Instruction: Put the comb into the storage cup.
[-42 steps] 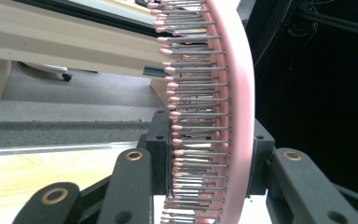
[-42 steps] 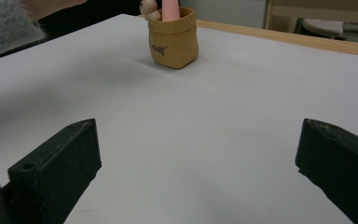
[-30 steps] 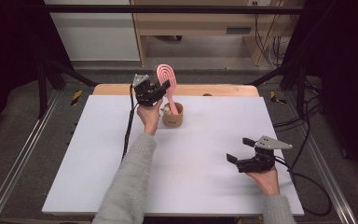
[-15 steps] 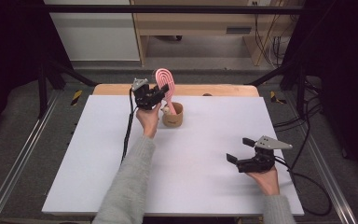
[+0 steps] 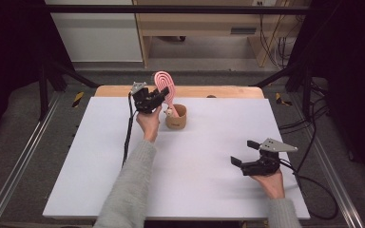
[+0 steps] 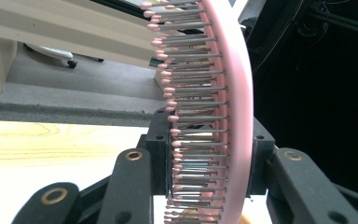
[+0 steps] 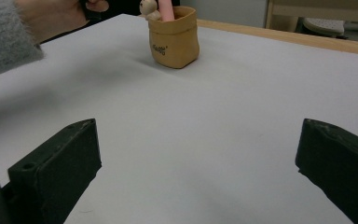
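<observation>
Left gripper (image 5: 158, 96): clenching the pink hairbrush (image 5: 164, 83) by its head.
Hairbrush: standing handle-down in the tan cup (image 5: 176, 118), at the table's (image 5: 218, 190) far side.
Right gripper (image 5: 245, 153): resting released, well apart.

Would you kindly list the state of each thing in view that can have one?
Pink hairbrush: upright, handle down in the pot, head clamped between the jaws.
Tan pot: upright on the table, holding the brush handle.
Left gripper: shut on the brush head.
Right gripper: open, holding nothing, apart from the pot.
</observation>
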The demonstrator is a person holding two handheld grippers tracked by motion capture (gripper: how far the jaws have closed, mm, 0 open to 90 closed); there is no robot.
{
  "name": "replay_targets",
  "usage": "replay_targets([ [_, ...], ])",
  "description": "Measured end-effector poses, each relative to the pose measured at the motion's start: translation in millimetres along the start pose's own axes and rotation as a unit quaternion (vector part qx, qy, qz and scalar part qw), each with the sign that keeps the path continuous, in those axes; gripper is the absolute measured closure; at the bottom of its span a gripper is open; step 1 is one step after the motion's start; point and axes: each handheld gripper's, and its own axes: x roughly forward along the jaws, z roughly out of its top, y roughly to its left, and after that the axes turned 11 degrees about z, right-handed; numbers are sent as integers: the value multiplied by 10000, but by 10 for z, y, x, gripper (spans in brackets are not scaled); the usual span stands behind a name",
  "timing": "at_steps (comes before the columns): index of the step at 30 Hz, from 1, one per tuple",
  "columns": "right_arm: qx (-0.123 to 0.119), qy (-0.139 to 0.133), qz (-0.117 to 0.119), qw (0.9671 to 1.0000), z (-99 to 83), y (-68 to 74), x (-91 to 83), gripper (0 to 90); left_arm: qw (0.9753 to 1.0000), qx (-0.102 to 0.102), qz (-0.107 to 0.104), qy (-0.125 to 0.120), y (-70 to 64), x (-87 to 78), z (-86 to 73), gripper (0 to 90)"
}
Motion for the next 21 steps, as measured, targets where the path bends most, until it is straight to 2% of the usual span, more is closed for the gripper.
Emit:
replay_targets([
  [21, 6, 17, 3, 10000, -2, 1, 8, 4, 10000, -43, 72, 32, 135, -79, -26, 613],
])
